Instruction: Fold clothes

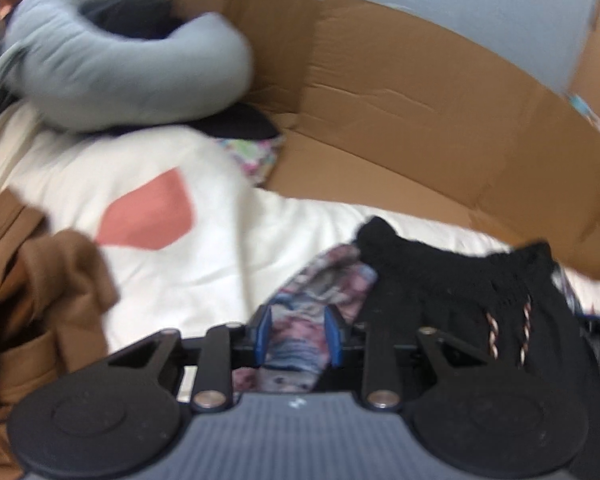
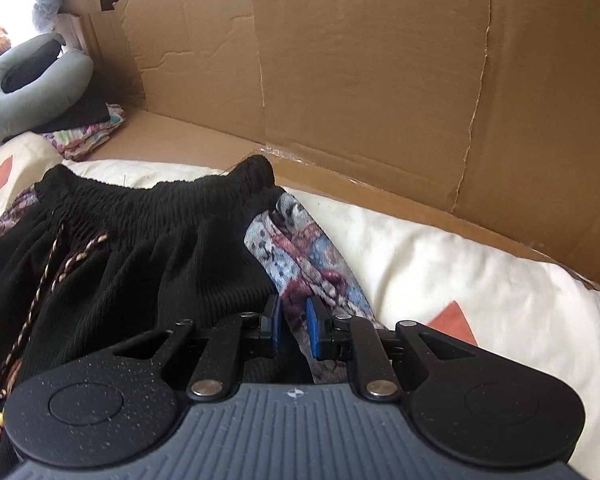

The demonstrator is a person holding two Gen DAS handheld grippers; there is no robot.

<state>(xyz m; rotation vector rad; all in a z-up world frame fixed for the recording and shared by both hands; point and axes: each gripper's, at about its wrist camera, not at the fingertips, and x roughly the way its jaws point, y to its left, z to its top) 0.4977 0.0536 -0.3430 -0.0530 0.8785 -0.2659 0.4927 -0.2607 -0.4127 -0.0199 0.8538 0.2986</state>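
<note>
A black garment with a gathered elastic waistband (image 1: 460, 280) (image 2: 148, 216) and a braided drawstring (image 2: 56, 264) lies on the white bedcover. A patterned blue, pink and grey fabric (image 1: 320, 276) (image 2: 308, 248) sticks out from under it on both sides. My left gripper (image 1: 299, 334) is shut on the patterned fabric at the black garment's left edge, and the cloth fills the gap between its blue pads (image 1: 263, 330). At the right edge, my right gripper (image 2: 293, 324) is shut on the same patterned fabric. The left wrist view is blurred.
A cardboard wall (image 1: 400, 92) (image 2: 360, 72) stands along the far side of the bed. A grey neck pillow (image 1: 112, 76) (image 2: 28, 92) lies on folded clothes (image 2: 88, 136) at far left. A brown garment (image 1: 24, 288) is heaped at left. The white bedcover (image 1: 188, 256) (image 2: 480, 280) has pink patches.
</note>
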